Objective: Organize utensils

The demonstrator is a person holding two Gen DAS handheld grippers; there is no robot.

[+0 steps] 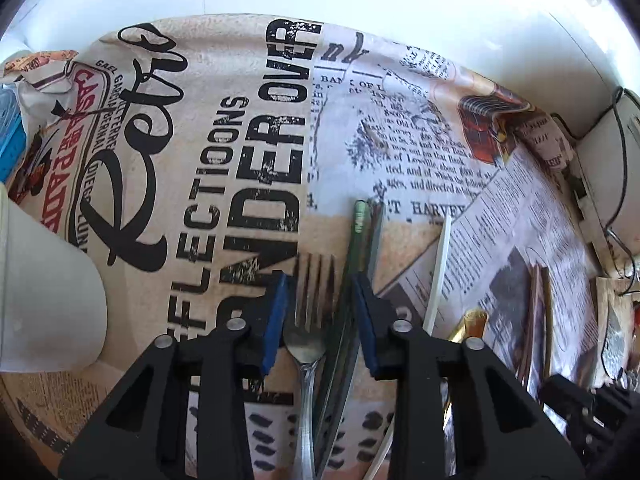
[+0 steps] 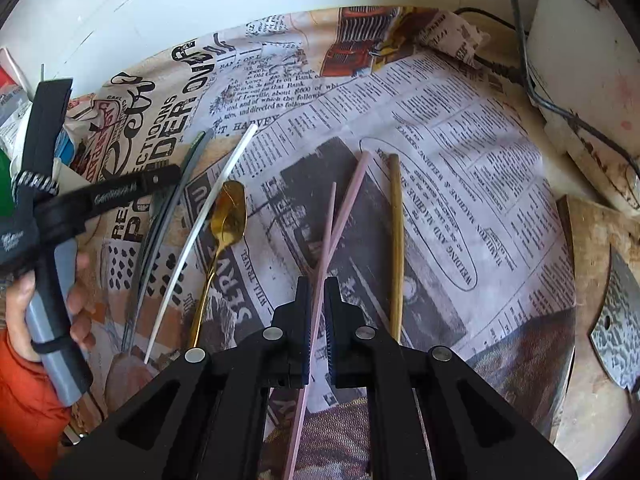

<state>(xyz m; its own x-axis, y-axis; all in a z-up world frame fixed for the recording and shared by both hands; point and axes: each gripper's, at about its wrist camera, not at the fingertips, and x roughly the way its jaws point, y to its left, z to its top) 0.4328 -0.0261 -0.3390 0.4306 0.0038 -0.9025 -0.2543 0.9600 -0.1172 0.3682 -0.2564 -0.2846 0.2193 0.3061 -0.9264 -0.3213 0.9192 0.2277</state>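
Note:
My left gripper (image 1: 320, 280) is open over a steel fork (image 1: 306, 344) that lies on the newsprint cloth (image 1: 224, 168); a pair of dark green chopsticks (image 1: 356, 264) runs between its pads too. My right gripper (image 2: 318, 286) is nearly shut around a pink chopstick (image 2: 348, 200), which crosses a second pink chopstick (image 2: 330, 224). A wooden chopstick (image 2: 397, 240) lies just right of them. A gold spoon (image 2: 228, 216), a white chopstick (image 2: 208, 220) and the green chopsticks (image 2: 176, 200) lie to the left.
A white cup (image 1: 44, 292) stands at the left. A blue box (image 1: 10, 136) sits at the far left edge. A white box with cables (image 2: 580, 72) is at the back right. A wooden board with a patterned blade (image 2: 616, 320) lies at the right.

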